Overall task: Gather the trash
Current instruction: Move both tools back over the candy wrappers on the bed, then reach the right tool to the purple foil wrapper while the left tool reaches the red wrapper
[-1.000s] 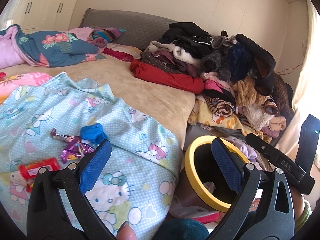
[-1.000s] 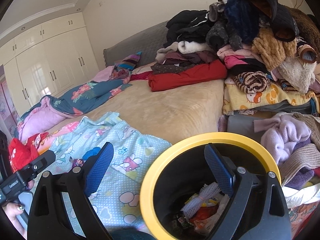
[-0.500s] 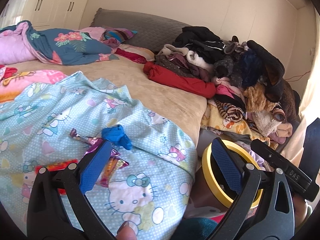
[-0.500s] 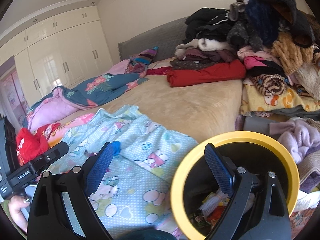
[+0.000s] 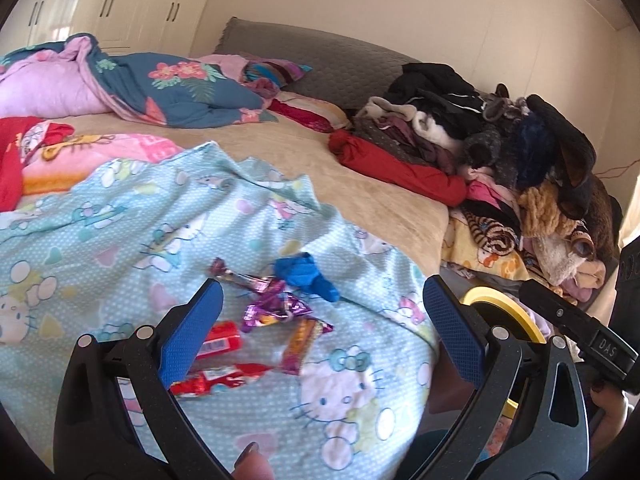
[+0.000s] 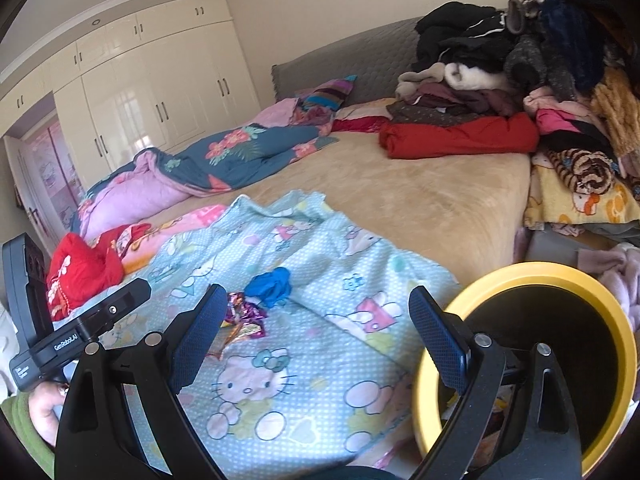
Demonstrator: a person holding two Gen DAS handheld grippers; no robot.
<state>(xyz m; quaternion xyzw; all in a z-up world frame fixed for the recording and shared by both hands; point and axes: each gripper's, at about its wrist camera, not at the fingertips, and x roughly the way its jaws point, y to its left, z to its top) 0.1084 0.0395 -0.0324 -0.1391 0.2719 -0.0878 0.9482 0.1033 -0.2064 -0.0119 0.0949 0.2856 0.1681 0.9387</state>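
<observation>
Several pieces of trash lie on the light-blue Hello Kitty sheet [image 5: 120, 232]: a crumpled blue scrap [image 5: 306, 274], purple foil wrappers [image 5: 272, 306], an orange wrapper [image 5: 302, 344] and red wrappers [image 5: 224, 374]. My left gripper [image 5: 320, 330] is open and empty, just in front of them. My right gripper [image 6: 318, 338] is open and empty, to the right of the blue scrap [image 6: 270, 282] and purple wrappers [image 6: 242, 316]. The yellow-rimmed black bin [image 6: 560, 360] stands beside the bed at the right, also in the left wrist view [image 5: 506, 316].
A big pile of clothes [image 5: 500, 152] covers the bed's right side, with a red garment [image 6: 460, 136] at its front. A floral duvet [image 5: 168, 88] and a red cloth [image 6: 84, 272] lie at the left. White wardrobes [image 6: 132, 104] line the far wall.
Both grippers have swung left from the bin toward the sheet. The wrappers now sit between the left gripper's fingers in view, and the bin has slid to the right edge.
</observation>
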